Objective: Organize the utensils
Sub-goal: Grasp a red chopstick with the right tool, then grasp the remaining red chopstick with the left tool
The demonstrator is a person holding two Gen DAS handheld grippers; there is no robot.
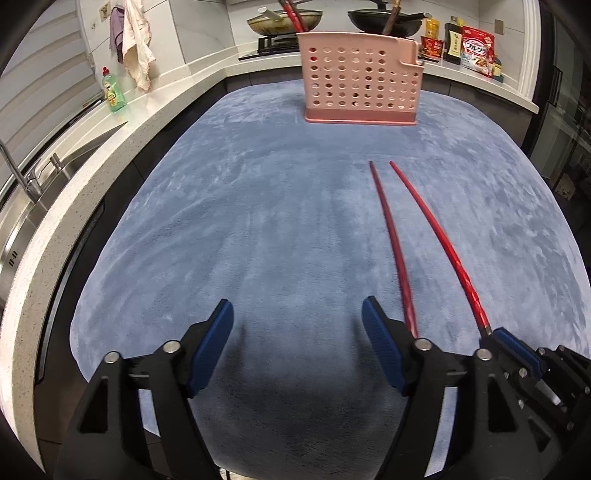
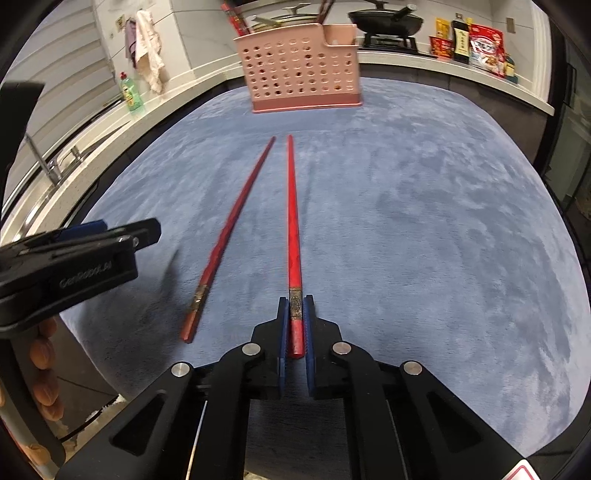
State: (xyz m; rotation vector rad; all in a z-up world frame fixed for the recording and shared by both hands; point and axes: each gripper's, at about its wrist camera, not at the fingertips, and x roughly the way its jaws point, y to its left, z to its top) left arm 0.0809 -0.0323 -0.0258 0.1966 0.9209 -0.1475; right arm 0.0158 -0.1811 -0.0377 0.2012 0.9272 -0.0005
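Observation:
Two red chopsticks lie on the blue cloth (image 1: 258,221). My right gripper (image 2: 295,300) is shut on the thick end of one chopstick (image 2: 293,221), which points toward the pink perforated utensil holder (image 2: 303,70). The other chopstick (image 2: 229,236) lies free to its left. In the left wrist view, my left gripper (image 1: 297,317) stands open with nothing between its fingers, and the free chopstick (image 1: 391,236) runs just outside its right finger. The held chopstick (image 1: 439,243) ends in the right gripper (image 1: 513,343). The holder (image 1: 360,77) stands at the cloth's far edge with several utensils in it.
A sink with a faucet (image 1: 22,177) and a green soap bottle (image 1: 115,90) line the counter on the left. Pans (image 1: 384,20) and food packets (image 1: 476,50) sit on the back counter. A person's fingers (image 2: 44,354) grip the left tool.

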